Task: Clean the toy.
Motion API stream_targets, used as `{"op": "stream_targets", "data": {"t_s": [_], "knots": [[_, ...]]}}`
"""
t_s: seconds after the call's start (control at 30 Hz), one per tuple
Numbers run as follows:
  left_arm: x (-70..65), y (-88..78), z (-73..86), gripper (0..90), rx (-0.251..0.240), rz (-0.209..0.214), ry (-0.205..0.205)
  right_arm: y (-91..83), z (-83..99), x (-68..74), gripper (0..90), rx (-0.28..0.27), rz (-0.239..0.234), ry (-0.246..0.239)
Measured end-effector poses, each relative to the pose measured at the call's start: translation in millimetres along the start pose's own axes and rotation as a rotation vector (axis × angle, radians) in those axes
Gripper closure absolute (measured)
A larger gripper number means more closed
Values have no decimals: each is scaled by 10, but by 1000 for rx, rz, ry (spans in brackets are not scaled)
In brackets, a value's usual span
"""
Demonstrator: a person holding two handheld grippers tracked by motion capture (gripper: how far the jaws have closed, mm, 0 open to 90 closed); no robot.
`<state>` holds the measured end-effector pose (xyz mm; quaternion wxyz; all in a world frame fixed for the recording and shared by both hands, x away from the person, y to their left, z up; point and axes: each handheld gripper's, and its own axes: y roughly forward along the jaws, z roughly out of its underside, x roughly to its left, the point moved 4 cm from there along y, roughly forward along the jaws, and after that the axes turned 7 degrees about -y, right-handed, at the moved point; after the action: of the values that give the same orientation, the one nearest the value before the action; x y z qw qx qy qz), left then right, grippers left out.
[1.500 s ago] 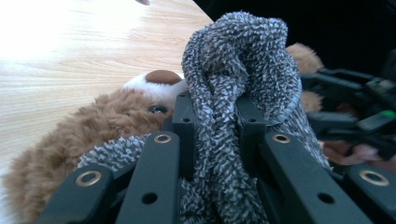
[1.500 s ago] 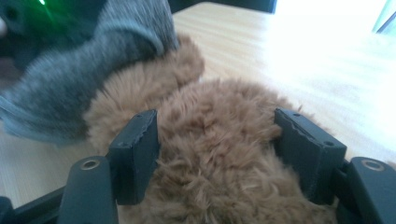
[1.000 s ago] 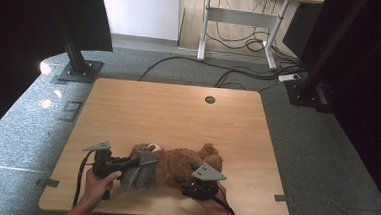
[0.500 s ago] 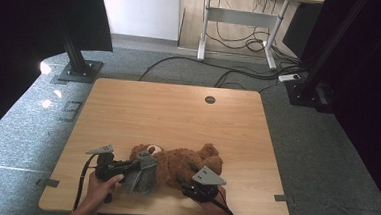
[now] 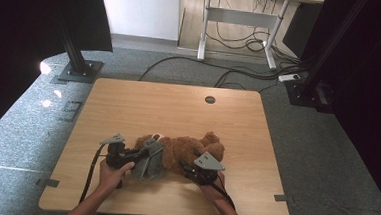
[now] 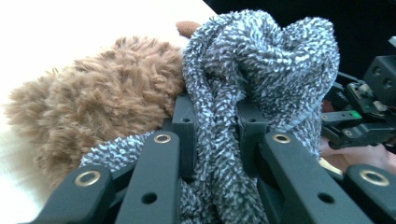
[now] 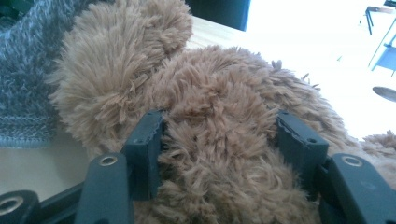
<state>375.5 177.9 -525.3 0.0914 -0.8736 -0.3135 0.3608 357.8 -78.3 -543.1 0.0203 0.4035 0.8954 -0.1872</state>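
Between left fingers (image 6: 184,126): grey cloth (image 6: 261,70), apparently pinched.

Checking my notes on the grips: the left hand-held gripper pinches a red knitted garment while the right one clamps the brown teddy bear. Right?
Not quite: the garment is grey, not red, as the left gripper view shows. The left hand-held gripper pinches it; the right hand-held gripper clamps the teddy bear.
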Motion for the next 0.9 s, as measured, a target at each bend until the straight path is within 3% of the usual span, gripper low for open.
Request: {"op": "stream_targets", "data": {"t_s": [0.13,0.23,0.47,0.53,0.63,0.73,0.83,0.9], "knots": [[115,119,-185,743,5,-7,-24,168,-45,-159,412,5,15,22],[134,124,-203,742,6,5,-36,193,-61,-220,412,10,2,44],[54,-138,11,728,42,77,-53,-86,-29,-67,441,3,-62,62],[19,-257,45,725,38,78,-43,-201,3,-11,479,-7,-86,93],[-82,-400,-23,730,-16,115,-45,-306,43,34,486,-12,-106,119],[-297,-429,-200,733,-50,179,-8,-338,56,64,486,-12,-117,122],[-556,-285,-370,733,-36,179,51,-322,44,66,485,-11,-104,113],[-687,-59,-415,733,17,142,77,-315,40,57,485,-12,-98,122]]}}
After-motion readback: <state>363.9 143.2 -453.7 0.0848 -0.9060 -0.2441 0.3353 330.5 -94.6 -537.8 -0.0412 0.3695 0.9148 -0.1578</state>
